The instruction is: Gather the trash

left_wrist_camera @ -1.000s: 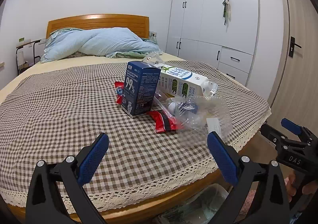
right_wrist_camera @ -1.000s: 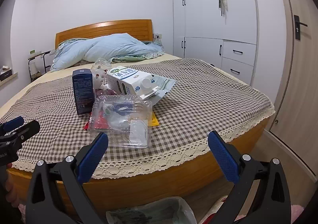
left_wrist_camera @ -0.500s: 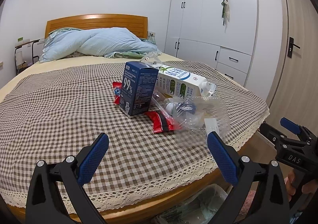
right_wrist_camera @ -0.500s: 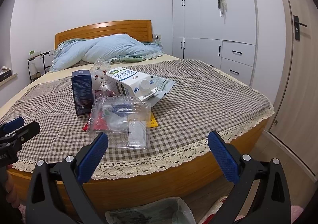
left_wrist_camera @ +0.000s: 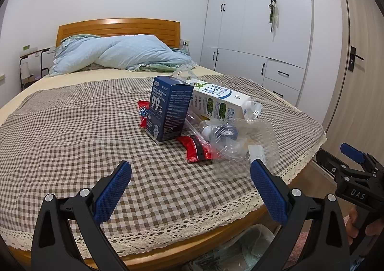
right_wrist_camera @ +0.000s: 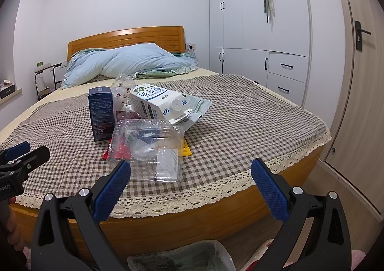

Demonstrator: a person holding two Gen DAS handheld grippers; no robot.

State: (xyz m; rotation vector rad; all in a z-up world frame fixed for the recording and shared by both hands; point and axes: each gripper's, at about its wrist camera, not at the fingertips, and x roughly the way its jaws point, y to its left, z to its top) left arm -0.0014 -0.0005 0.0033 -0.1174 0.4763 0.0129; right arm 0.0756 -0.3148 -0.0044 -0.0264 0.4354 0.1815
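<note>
A heap of trash lies on the checked bedspread (left_wrist_camera: 72,131): a dark blue box (left_wrist_camera: 168,108) standing upright, a white milk carton (left_wrist_camera: 220,104) on its side, a red wrapper (left_wrist_camera: 196,150), and a clear plastic clamshell (left_wrist_camera: 242,148). The same blue box (right_wrist_camera: 100,112), carton (right_wrist_camera: 156,102) and clamshell (right_wrist_camera: 146,148) show in the right wrist view, with a yellow scrap (right_wrist_camera: 186,149) beside them. My left gripper (left_wrist_camera: 190,190) hangs open just short of the heap. My right gripper (right_wrist_camera: 190,190) is open over the bed's foot edge, holding nothing.
A clear-lined trash bag (right_wrist_camera: 182,257) sits on the floor below the bed's wooden foot rail (right_wrist_camera: 192,218). A blue duvet (left_wrist_camera: 124,54) is bunched at the headboard. White wardrobes (left_wrist_camera: 259,23) and a door (right_wrist_camera: 360,78) stand to the right.
Both grippers have drifted slightly closer to the trash heap, which looks a little larger. Both stay open and nothing has been picked up.
</note>
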